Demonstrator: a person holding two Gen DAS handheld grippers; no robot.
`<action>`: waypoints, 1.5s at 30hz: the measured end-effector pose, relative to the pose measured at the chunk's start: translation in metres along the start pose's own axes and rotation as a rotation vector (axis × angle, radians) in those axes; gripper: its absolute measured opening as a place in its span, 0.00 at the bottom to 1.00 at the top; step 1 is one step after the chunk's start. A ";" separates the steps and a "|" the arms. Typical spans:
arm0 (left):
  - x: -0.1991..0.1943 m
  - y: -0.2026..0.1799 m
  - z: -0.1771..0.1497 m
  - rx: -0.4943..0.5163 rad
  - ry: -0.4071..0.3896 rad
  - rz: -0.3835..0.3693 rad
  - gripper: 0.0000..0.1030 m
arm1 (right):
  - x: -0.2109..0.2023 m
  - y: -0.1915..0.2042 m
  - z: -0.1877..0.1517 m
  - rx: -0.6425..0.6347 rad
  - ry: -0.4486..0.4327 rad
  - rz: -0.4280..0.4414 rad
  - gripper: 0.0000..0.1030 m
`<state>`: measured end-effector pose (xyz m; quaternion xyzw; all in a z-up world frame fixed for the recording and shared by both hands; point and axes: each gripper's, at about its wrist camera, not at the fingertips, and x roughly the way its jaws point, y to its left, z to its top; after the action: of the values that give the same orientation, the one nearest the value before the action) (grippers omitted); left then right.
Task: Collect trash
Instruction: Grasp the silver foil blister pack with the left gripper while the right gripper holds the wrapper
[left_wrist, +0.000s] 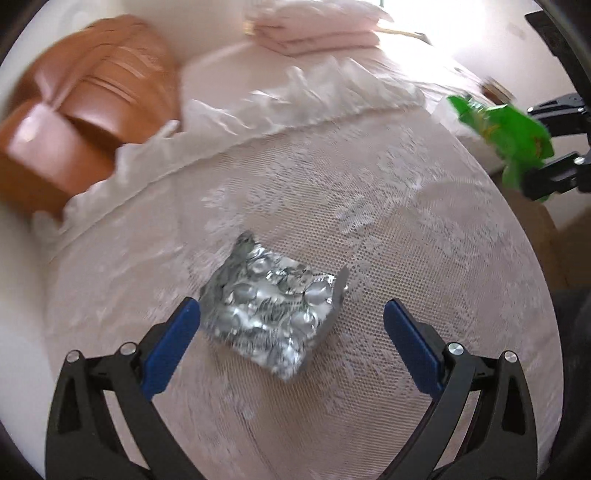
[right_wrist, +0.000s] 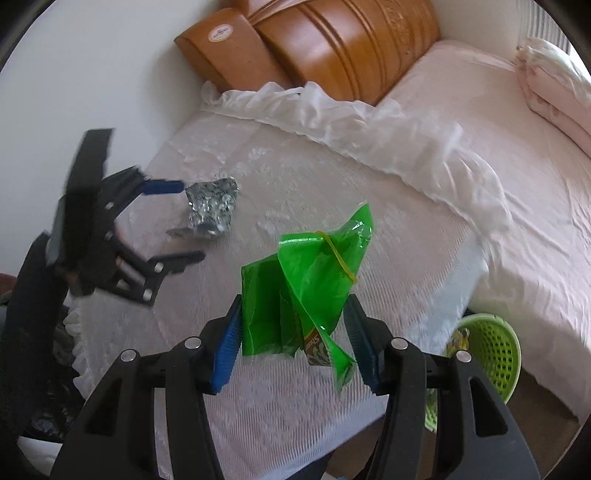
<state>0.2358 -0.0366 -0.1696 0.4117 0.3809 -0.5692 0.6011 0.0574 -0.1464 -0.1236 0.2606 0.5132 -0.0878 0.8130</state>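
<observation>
A crumpled silver blister pack lies on a white lace cloth. My left gripper is open, its blue pads on either side of the pack, close above it. In the right wrist view the pack and left gripper show at the left. My right gripper is shut on a green plastic snack wrapper with a yellow rubber band, held above the lace cloth. In the left wrist view the wrapper and right gripper show at the far right.
A green mesh basket stands on the floor at the lower right, beside a pink bed. A brown wooden headboard stands behind. Folded pink bedding lies on the bed. A white wall is at left.
</observation>
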 end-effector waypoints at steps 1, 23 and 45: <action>0.003 0.001 0.001 0.015 0.008 -0.007 0.92 | 0.001 -0.002 -0.002 0.007 0.000 -0.003 0.53; 0.001 -0.006 -0.029 -0.399 -0.098 0.093 0.42 | -0.005 -0.011 -0.002 0.000 0.001 0.032 0.54; -0.040 -0.128 -0.069 -0.941 -0.083 0.293 0.38 | -0.026 -0.047 -0.035 -0.145 0.069 0.206 0.54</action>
<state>0.1061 0.0404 -0.1660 0.1218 0.5102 -0.2610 0.8104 -0.0014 -0.1718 -0.1279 0.2552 0.5164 0.0424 0.8163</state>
